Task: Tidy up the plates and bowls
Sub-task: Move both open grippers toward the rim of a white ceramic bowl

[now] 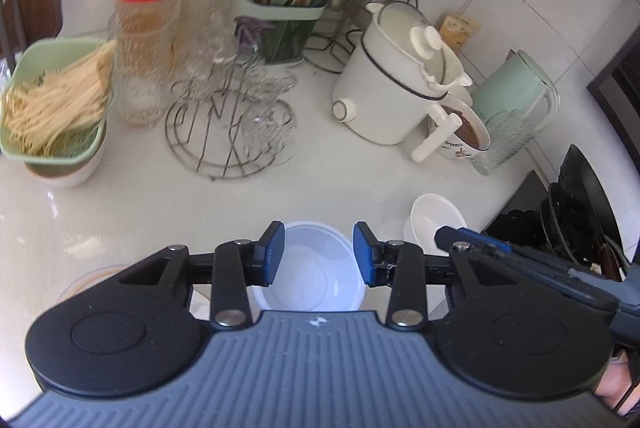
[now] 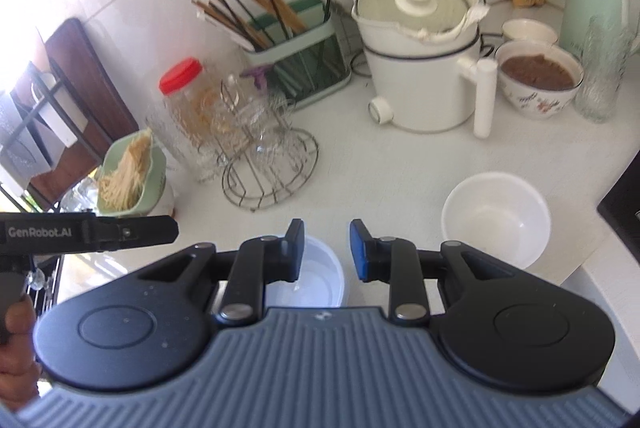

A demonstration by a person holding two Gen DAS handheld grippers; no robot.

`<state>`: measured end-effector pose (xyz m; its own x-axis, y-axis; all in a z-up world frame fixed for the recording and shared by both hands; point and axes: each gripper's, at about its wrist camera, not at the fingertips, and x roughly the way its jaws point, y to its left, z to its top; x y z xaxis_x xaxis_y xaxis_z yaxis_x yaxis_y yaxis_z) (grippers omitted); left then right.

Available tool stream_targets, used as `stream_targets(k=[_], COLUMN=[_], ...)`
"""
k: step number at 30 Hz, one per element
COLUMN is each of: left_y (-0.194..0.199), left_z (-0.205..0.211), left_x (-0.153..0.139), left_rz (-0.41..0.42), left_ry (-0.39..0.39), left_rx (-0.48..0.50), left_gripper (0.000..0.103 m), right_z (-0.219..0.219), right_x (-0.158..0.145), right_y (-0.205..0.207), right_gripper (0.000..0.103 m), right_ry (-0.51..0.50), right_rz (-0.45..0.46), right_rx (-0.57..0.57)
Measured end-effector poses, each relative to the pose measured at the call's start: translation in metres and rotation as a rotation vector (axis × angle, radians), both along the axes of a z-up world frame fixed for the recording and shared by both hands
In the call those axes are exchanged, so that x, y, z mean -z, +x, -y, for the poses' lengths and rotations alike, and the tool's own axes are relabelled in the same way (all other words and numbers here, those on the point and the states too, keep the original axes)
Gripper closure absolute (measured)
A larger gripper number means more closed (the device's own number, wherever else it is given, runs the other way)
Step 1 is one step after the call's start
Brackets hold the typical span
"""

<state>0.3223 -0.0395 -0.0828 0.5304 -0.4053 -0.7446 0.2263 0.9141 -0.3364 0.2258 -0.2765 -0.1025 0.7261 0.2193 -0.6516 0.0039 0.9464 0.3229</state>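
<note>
Both tongs, left tongs (image 1: 319,254) and right tongs (image 2: 326,251), gape empty above the clear plastic bowl (image 1: 310,268); white bowl (image 2: 496,218) right, wire glass rack (image 2: 270,167) behind.

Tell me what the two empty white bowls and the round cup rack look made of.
Translucent bowl: thin plastic, looks disposable, light passes through its wall. Opaque white bowl: glossy, thick-rimmed, ceramic or melamine. Cup rack: bare metal wire, shiny.
</note>
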Motion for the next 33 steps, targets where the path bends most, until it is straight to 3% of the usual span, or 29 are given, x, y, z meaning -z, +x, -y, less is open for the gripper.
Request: stream_targets(k=[2,15,33], left_y=[-0.002,0.007,0.037], left_z=[0.007,0.041,0.119], left_x=[-0.004,-0.005,0.021], left_rz=[0.022,0.041,0.015], left_ry=[0.03,0.033,0.072], left_rx=[0.014,0.087,0.205], left_gripper=[0.06,0.06,0.06], right_z=[0.003,0.033,0.089], right_x=[-0.004,-0.009,0.017], right_y=[-0.002,-0.002,-0.003], right_gripper=[0.074,0.074,0.074], right_ry=[-0.003,-0.017,-0.086], right_rz=[0.015,0.047,0.046], right_rx=[0.01,0.094,0.226])
